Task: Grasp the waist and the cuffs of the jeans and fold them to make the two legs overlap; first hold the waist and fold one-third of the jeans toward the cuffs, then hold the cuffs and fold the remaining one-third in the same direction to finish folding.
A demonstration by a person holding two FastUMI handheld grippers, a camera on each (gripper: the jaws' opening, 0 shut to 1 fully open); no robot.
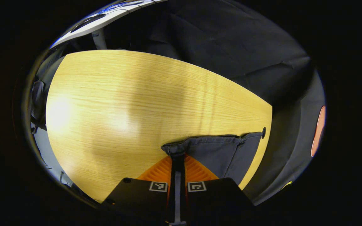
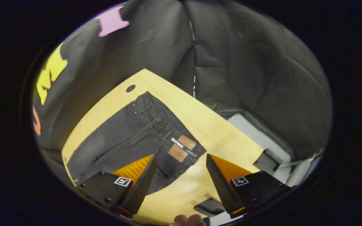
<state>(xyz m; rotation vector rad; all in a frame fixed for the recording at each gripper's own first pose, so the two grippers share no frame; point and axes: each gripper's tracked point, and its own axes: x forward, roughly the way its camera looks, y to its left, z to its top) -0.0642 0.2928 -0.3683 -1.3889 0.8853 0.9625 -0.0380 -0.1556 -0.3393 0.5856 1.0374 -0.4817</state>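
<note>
The left gripper (image 1: 178, 157) is pinching a jeans (image 2: 130, 135) cuff (image 1: 176, 150), while the right gripper (image 2: 179, 163) is hovering wide over the waist (image 2: 165, 125), seemingly readying the leg-overlapping fold.

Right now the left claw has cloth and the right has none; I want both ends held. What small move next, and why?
Probably ease the right claw down onto the waist of the jeans by the patch and close. It hangs open above them, while the left claw is already shut on a jeans edge near the table corner.
</note>
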